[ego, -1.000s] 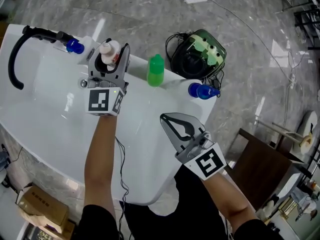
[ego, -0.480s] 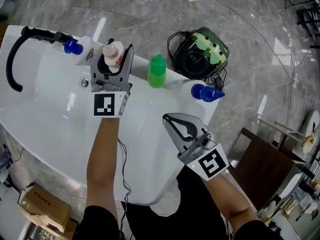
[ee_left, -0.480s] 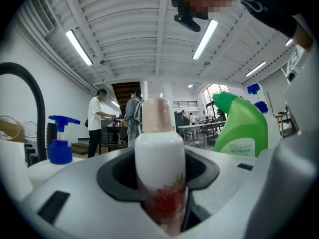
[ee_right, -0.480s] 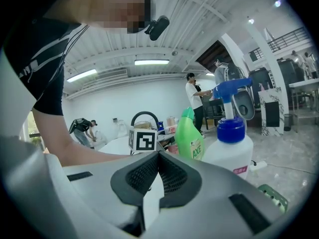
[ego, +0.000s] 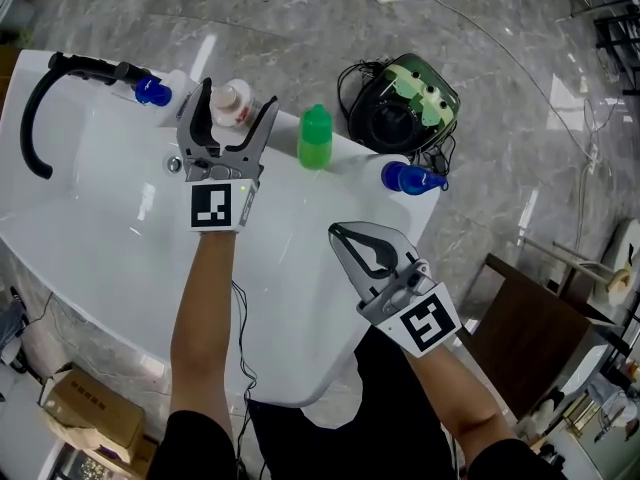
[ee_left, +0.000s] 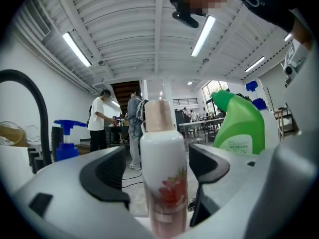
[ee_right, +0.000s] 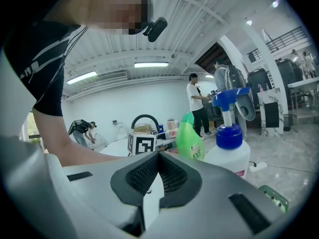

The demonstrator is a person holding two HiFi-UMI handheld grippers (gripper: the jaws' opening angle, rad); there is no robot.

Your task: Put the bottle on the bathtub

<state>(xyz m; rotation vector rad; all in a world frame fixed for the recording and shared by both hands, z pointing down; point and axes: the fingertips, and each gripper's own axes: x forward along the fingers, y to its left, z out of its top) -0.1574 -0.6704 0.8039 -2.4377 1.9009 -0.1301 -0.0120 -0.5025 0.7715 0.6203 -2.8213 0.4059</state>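
Two hand-held grippers hover over the broad white bathtub [ego: 120, 218], which fills the left of the head view above a marble floor [ego: 300, 18]. The left gripper [ego: 240, 93] points level at the tub's far rim. Its fingers have just been opening and now stand wide, with the bottle [ego: 231, 106] between them and a clear gap on each side in the left gripper view. The right gripper [ego: 337, 232] hangs near the tub's right edge, well apart from the bottle, its fingers pressed together on nothing.

The bottle, white with a pale pink cap and a flower print, stands on the rim. A black hose [ego: 40, 108] and a blue pump bottle [ego: 152, 90] are to its left, a green bottle [ego: 314, 138] to its right. It is upright, its long axis vertical and its cap pointing at the ceiling, so the placing looks done or nearly so.

By its looks the bottle is light, stiff plastic with a glossy skin that could slip under smooth pads. Tall and narrow, it would tip easily from a sideways knock as the fingers back away. Any fresh hold belongs on the wide body at mid-height, below the shoulder, not on the slimmer cap.
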